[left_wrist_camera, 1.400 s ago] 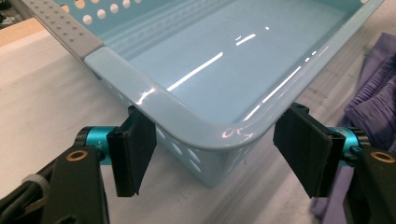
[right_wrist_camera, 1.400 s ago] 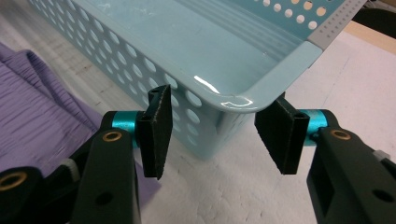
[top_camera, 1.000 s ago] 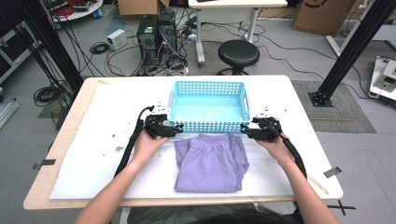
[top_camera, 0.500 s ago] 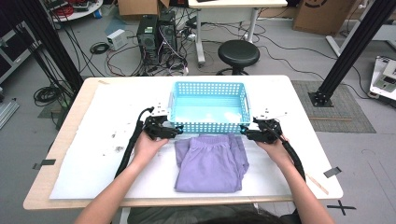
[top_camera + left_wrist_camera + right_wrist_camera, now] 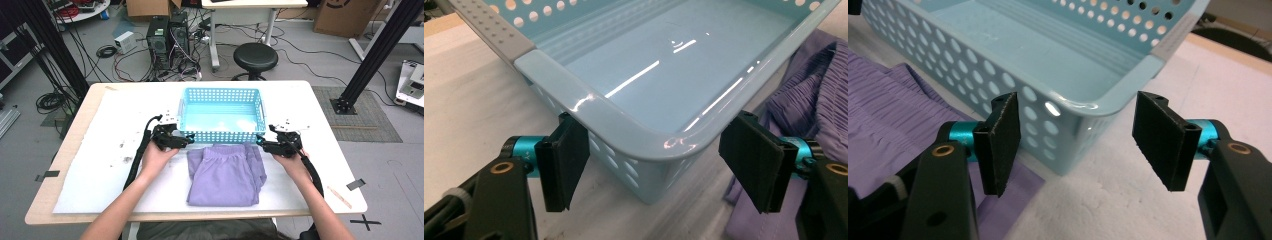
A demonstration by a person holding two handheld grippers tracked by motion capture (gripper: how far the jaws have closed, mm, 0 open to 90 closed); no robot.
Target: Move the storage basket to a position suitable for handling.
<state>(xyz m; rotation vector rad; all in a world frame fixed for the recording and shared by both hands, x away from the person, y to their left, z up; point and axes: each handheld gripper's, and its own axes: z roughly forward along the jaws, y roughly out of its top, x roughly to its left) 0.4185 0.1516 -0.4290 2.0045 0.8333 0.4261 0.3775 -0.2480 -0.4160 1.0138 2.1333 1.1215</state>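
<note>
- The white-covered table (image 5: 115, 185) carries everything; its bare wooden edge shows along the left and front
- The light-blue perforated basket (image 5: 221, 135) sits at the middle of the table, empty inside; its near wall is just beside the top edge of the folded purple garment (image 5: 225, 175), which lies flat between the person's two forearms; whether cloth and basket touch is hard to tell
- The left gripper (image 5: 181, 141) hovers at the basket's near-left corner, jaws spread wide with the rounded corner (image 5: 659, 142) between them, not yet clamped; the right gripper (image 5: 261, 143) mirrors it at the near-right corner (image 5: 1083, 107), jaws equally wide
- Step in hand, as I judge it: lining both tools up on the basket's near corners; the next move likely calls for easing each pair of jaws forward over the rim and closing together, evenly, so the basket does not skew or drag onto the cloth
- Hard to make out: the garment's type and its far folds; small dark specks on the table near the left forearm
</note>
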